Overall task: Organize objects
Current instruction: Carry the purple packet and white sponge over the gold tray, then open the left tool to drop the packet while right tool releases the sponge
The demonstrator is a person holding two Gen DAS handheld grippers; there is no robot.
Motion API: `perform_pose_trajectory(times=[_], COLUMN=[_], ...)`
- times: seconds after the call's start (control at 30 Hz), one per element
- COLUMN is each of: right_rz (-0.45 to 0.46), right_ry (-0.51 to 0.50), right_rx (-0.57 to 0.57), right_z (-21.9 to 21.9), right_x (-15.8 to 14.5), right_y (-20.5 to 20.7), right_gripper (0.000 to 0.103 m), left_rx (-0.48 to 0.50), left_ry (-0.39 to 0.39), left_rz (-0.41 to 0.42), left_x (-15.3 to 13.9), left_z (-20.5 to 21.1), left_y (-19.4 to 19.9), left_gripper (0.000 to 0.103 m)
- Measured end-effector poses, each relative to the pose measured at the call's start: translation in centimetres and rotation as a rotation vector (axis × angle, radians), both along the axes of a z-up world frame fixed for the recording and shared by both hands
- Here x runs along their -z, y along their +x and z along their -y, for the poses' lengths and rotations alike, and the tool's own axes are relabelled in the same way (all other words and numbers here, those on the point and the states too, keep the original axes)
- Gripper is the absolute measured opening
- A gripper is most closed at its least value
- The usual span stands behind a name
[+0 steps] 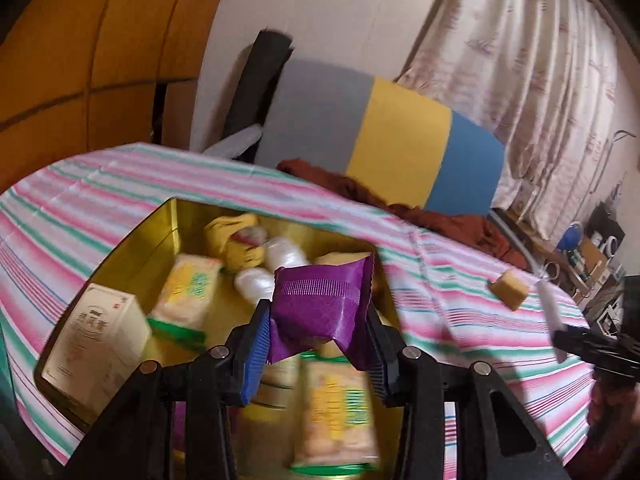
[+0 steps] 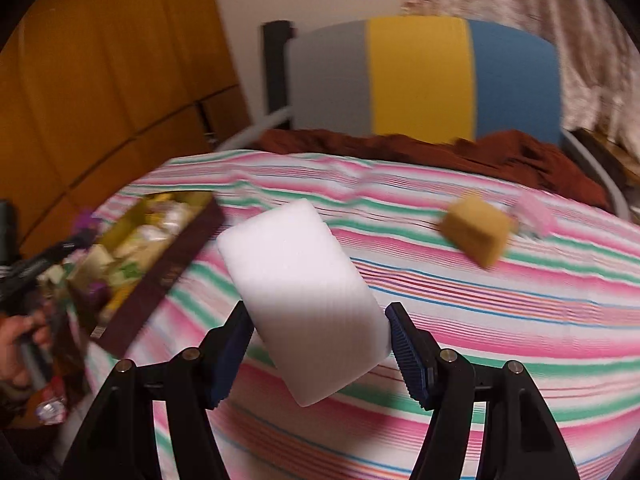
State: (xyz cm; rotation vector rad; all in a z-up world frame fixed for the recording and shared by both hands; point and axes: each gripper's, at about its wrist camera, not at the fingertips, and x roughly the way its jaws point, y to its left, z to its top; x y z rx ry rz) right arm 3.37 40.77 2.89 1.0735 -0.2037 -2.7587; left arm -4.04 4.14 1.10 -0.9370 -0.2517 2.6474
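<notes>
**Both tongs are carrying things above the striped table**

The left tongs (image 1: 320,344) are squeezing a purple packet (image 1: 324,312) between their blue pads, and they are hanging over the open gold tin (image 1: 132,236). Inside the tin, a cream box (image 1: 96,336) is lying at 9 o'clock from the packet, biscuit packs (image 1: 188,296) are lying beside it, and white wrapped rolls (image 1: 276,268) are lying at 12 o'clock. The right tongs (image 2: 320,344) are gripping a white foam block (image 2: 300,288), tilted, above the striped cloth (image 2: 500,320). A yellow sponge (image 2: 476,228) is resting on the cloth at 2 o'clock from the block. The tin is sitting at 9 o'clock.
</notes>
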Motion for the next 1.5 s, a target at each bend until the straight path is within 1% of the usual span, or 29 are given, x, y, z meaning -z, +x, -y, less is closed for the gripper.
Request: perform_pose_trajectory(times=[0.2, 0.33, 0.37, 0.43, 0.5, 0.53, 0.63, 0.7, 0.77, 0.83, 0.97, 1.07, 1.27, 1.37, 1.47, 1.5], right_rz=[-0.027, -0.018, -0.015, -0.003, 0.012, 0.020, 0.044, 0.060, 0.079, 0.102, 0.154, 0.183, 0.179, 0.196, 0.221, 0.231], right_ry=[-0.073, -0.101, -0.106, -0.105, -0.104, -0.104, -0.101, -0.090, -0.070, -0.045, -0.026, -0.035, -0.017, -0.046, -0.101, -0.117], right_rx=[-0.120, -0.184, -0.198, -0.227, -0.253, -0.262, -0.293, -0.319, -0.346, -0.371, -0.402, -0.405, -0.370, -0.332, -0.310, -0.297], right_z=[6.9, 11.1, 11.8, 13.6, 15.2, 15.8, 17.6, 18.4, 19.6, 20.7, 22.9, 24.3, 27.2, 28.5, 30.1, 30.5], right_x=[-1.4, -1.5, -1.4, -1.1, -0.8, -0.7, -0.3, 0.0, 0.4, 0.8, 1.7, 2.2, 1.7, 1.5, 1.5, 1.7], right_y=[0.0, 0.2, 0.2, 0.3, 0.2, 0.2, 0.0, -0.4, -0.7, -1.1, -2.2, -3.4, -6.2, -8.7, -11.2, -12.0], right_gripper=[0.068, 0.068, 0.068, 0.068, 0.068, 0.068, 0.069, 0.069, 0.069, 0.069, 0.069, 0.069, 0.070, 0.070, 0.070, 0.072], left_rx=[-0.021, -0.011, -0.012, -0.023, -0.052, -0.062, -0.109, -0.154, -0.193, -0.236, -0.265, -0.279, -0.303, -0.308, -0.321, -0.329], left_ry=[-0.028, -0.006, 0.001, 0.004, 0.018, 0.031, 0.090, 0.123, 0.133, 0.132, 0.134, 0.138, 0.149, 0.169, 0.186, 0.190], left_rz=[0.100, 0.154, 0.161, 0.178, 0.185, 0.181, 0.151, 0.114, 0.076, 0.043, -0.011, -0.041, -0.067, -0.067, -0.085, -0.092], left_x=[2.2, 3.4, 3.6, 3.9, 3.7, 3.5, 2.5, 1.5, 0.5, -0.6, -2.8, -4.0, -5.6, -6.1, -6.5, -6.7], left_z=[1.9, 3.0, 3.2, 3.6, 4.3, 4.7, 6.6, 8.0, 9.2, 10.2, 11.4, 12.1, 13.3, 13.8, 14.4, 14.7], left_y=[-2.9, -4.3, -4.5, -4.8, -4.8, -4.7, -3.8, -2.9, -2.3, -2.0, -1.7, -1.5, -1.3, -1.0, -0.7, -0.7], left_gripper=[0.043, 0.044, 0.046, 0.054, 0.058, 0.060, 0.061, 0.062, 0.063, 0.066, 0.066, 0.067, 0.067, 0.067, 0.067, 0.067])
